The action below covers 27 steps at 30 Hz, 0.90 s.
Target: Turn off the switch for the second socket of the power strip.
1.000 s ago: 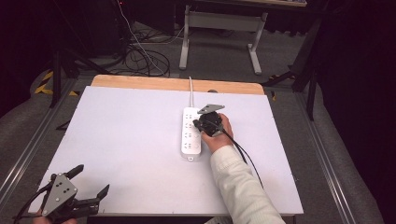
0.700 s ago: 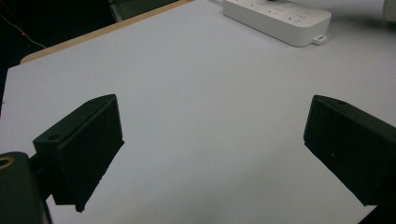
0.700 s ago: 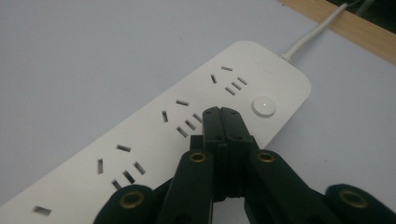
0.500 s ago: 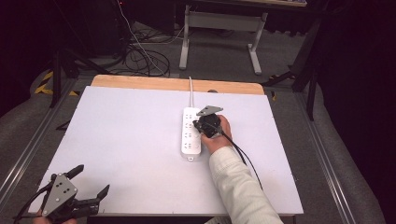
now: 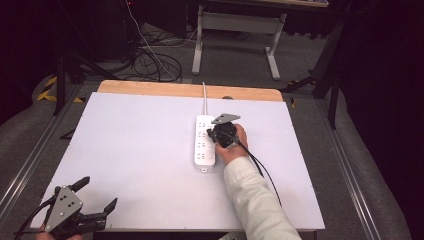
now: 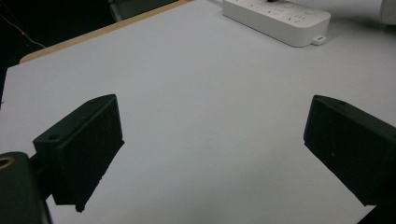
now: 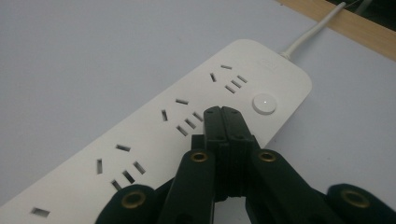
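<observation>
the right gripper (image 7: 223,112) hangs with its fingers pressed together on nothing, tips just short of the round button (image 7: 264,103) on the power strip (image 5: 205,144) mid-tabletop (image 5: 125,150), likely to poke it, while the left gripper (image 5: 95,195) idles wide open at the near corner.

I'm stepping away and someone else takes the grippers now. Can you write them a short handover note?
Right gripper: jaws shut, empty, tips over the white plastic power strip near its round white button; whether they touch it is unclear.
Left gripper: open, empty, at the near left corner of the white table.
Strip lies right of centre; no plug in the sockets in view.
Left: probably pressing the button.
</observation>
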Motion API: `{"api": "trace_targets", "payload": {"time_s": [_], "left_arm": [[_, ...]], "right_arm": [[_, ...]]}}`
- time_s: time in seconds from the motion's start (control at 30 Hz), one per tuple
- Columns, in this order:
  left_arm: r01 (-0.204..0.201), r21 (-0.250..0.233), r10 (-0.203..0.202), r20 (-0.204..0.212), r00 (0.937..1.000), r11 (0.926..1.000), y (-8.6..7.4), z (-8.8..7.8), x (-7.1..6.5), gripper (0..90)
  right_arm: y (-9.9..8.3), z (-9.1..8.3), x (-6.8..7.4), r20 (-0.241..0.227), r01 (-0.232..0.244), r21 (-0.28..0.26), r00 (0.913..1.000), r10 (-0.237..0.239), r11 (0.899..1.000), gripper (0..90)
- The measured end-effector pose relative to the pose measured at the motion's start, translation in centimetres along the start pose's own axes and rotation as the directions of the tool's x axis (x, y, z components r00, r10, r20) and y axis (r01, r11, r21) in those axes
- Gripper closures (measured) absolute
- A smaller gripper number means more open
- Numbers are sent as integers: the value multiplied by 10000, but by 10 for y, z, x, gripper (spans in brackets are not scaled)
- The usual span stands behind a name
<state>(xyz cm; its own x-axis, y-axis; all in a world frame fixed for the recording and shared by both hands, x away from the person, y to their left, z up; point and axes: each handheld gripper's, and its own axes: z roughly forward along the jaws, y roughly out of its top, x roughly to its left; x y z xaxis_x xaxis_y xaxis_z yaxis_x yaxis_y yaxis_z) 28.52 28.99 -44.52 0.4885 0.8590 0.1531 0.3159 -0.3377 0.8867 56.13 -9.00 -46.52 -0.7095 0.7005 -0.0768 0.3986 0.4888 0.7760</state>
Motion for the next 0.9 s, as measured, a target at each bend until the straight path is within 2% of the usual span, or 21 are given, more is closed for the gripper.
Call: {"api": "trace_targets", "payload": {"time_s": [0.1, 0.27, 0.6, 0.8, 0.9], "left_arm": [[-16, -9, 16, -20, 10000, 10000, 0, 0, 0, 54], [23, -1, -23, 11, 10000, 10000, 0, 0, 0, 54], [-7, -4, 7, 3, 10000, 10000, 0, 0, 0, 54], [-42, 18, 42, 4, 10000, 10000, 0, 1, 0, 54], [-62, 13, 62, 4, 10000, 10000, 1, 1, 0, 54]], "right_arm": [[0, 0, -1, -28, -187, 0, 9998, 187, 9998, 900], [1, 0, 2, 158, 20, 105, 9999, -22, 9999, 900], [2, 1, 4, 285, -195, 256, 9994, 188, 9995, 900], [4, 3, 6, 383, 74, 299, 9992, -86, 9995, 900], [8, -3, 7, 379, 69, 310, 9992, -81, 9995, 900]]}}
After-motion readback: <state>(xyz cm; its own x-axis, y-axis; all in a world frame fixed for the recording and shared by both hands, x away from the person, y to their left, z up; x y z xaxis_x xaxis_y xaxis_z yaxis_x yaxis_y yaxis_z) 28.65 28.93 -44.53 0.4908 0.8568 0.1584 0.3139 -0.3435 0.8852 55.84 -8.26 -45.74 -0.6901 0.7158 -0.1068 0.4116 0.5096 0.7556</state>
